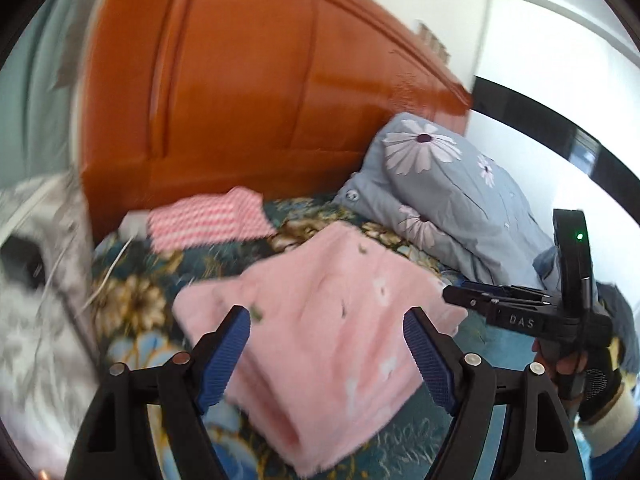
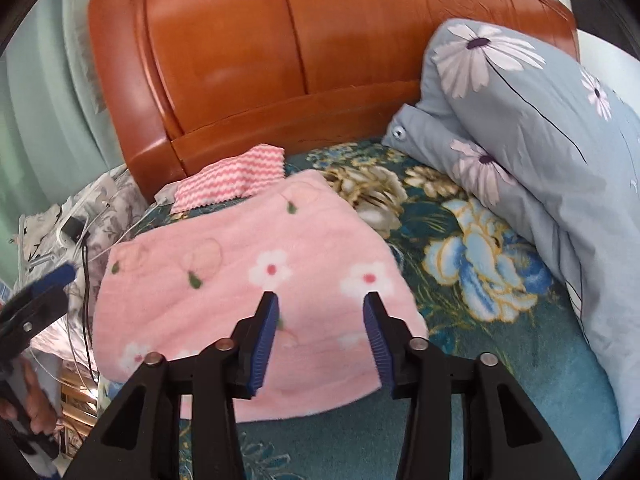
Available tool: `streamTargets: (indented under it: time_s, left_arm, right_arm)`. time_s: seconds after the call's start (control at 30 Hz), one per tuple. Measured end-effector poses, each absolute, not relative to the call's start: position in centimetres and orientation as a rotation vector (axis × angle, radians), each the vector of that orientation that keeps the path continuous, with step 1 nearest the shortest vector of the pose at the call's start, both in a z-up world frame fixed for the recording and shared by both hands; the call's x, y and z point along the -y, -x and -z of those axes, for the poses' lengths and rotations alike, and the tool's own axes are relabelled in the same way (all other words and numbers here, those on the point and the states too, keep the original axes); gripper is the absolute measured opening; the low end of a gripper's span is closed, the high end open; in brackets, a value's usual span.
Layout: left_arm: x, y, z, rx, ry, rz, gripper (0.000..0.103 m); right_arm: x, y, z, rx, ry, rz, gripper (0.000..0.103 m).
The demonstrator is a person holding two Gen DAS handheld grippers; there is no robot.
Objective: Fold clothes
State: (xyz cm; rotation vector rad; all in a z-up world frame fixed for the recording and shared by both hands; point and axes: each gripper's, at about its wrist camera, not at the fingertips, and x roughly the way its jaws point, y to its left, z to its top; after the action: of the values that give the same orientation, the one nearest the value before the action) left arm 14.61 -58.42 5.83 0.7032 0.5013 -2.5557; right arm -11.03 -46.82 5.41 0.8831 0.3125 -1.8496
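Observation:
A folded pink fleece garment (image 2: 248, 292) with white flowers lies flat on the floral bedspread (image 2: 472, 248); it also shows in the left wrist view (image 1: 328, 340). My right gripper (image 2: 320, 304) is open and empty, hovering just above the garment's near edge. My left gripper (image 1: 326, 318) is open and empty, above the garment's near left part. The right gripper also shows from the side at the right of the left wrist view (image 1: 452, 294). The left gripper's blue fingertip (image 2: 60, 274) shows at the left edge of the right wrist view.
A folded pink-and-white zigzag cloth (image 2: 232, 180) lies behind the garment by the orange wooden headboard (image 2: 280, 60). A grey-blue flowered pillow (image 2: 520, 128) lies at the right. A grey floral cloth with cables (image 2: 80, 224) sits off the bed's left side.

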Motion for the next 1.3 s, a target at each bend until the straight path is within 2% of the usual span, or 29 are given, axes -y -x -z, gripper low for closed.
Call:
streamTargets:
  time_s: [0.23, 0.33, 0.43, 0.5, 0.67, 0.93, 1.03, 1.17, 1.2, 1.27, 1.3]
  left_arm:
    - [61.0, -12.4, -2.2, -0.596, -0.849, 2.489, 0.082]
    - [61.6, -12.4, -0.6, -0.623, -0.895, 2.463, 0.082]
    - [62.3, -12.3, 1.0, -0.651, -0.941, 2.436, 0.094]
    - [62.5, -12.4, 1.6, -0.66, -0.954, 2.424, 0.094]
    - [59.7, -14.1, -0.7, -0.506, -0.884, 2.466, 0.093]
    - [55.1, -19.1, 0.3, -0.621, -0.788, 2.419, 0.093]
    - [54.3, -19.7, 1.2, -0.626, -0.806, 2.387, 0.093]
    - [53.2, -20.6, 2.3, -0.632, -0.829, 2.345, 0.094]
    - [52.9, -20.8, 2.6, -0.637, -0.829, 2.341, 0.094]
    - [52.4, -20.5, 3.0, -0.62, -0.845, 2.333, 0.103]
    - [52.2, -20.3, 3.2, -0.607, -0.857, 2.328, 0.103]
  right_arm:
    - [48.9, 11.0, -2.5, -0.378, -0.909, 1.855, 0.048]
    - [48.1, 12.8, -0.5, -0.277, -1.007, 1.841, 0.048]
    - [47.5, 13.9, 1.1, -0.171, -1.073, 1.828, 0.048]
    - [47.4, 13.9, 1.4, -0.156, -1.079, 1.833, 0.048]
    - [46.7, 12.0, 0.1, -0.202, -1.03, 1.895, 0.048]
    - [42.2, 6.5, 1.7, -0.091, -1.041, 1.908, 0.048]
    - [41.4, 4.4, 3.3, -0.162, -1.046, 1.924, 0.049]
    - [40.4, 3.2, 4.7, -0.156, -1.072, 1.918, 0.055]
    - [40.2, 3.2, 4.8, -0.142, -1.077, 1.912, 0.056]
    - [39.9, 3.2, 4.7, -0.147, -1.069, 1.912, 0.057]
    - [39.8, 3.1, 4.7, -0.155, -1.062, 1.915, 0.059]
